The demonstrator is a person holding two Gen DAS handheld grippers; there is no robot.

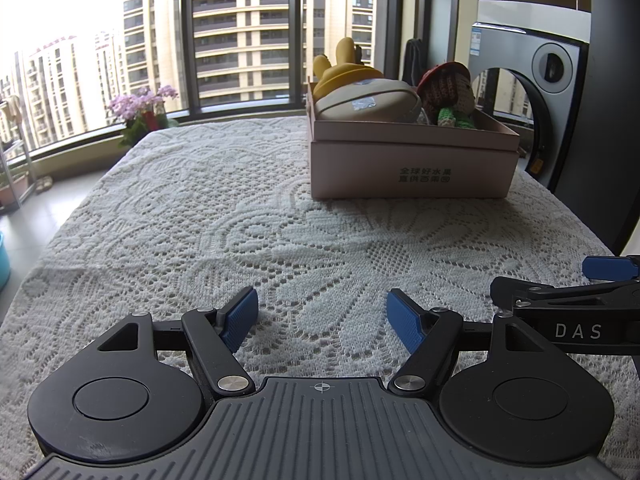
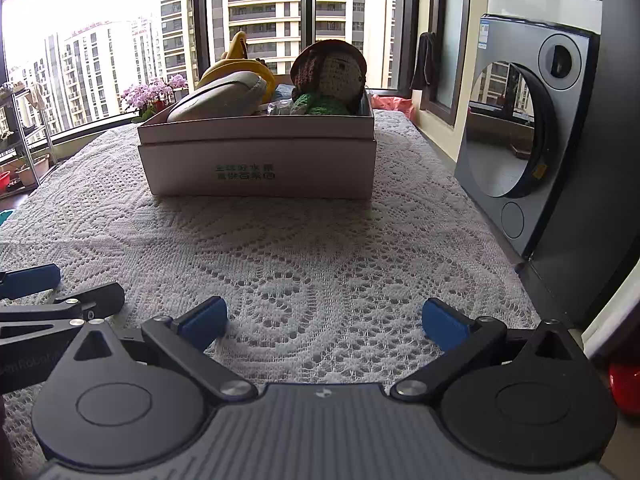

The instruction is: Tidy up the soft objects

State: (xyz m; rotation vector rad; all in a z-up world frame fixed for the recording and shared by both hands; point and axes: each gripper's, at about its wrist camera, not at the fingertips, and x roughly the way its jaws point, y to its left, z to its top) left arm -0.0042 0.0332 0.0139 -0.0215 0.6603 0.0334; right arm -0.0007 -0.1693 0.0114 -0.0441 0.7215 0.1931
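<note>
The soft toys sit piled in the pink box (image 1: 412, 160), which stands on the lace tablecloth (image 1: 224, 208) toward the far side of the table, well apart from both tools. A yellow plush (image 1: 340, 68) and a grey cushion-like toy (image 1: 368, 104) fill the left part of the box, and a crocheted doll (image 2: 332, 72) with a brown hat and green body leans in the right part. All 3 rise above the rim, so the load looks top-heavy.

The left gripper (image 1: 322, 320) hangs low over the cloth with its blue pads spread wide and nothing between them. The right gripper (image 2: 324, 322) is the same: jaws apart, empty, just beside the left one.

The main risk, as I judge it, is the heap. A reach for 1 toy could drag its neighbour over the rim, since they press against each other. The doll leans at the near right corner and could tip out if the box is nudged. The box seems to be a tray sitting in or on a second shell, so a push on the upper part may slide it off the lower. The open lace could also snag a pad that travels too low. The 2 tools are close enough to collide if both move inward.
</note>
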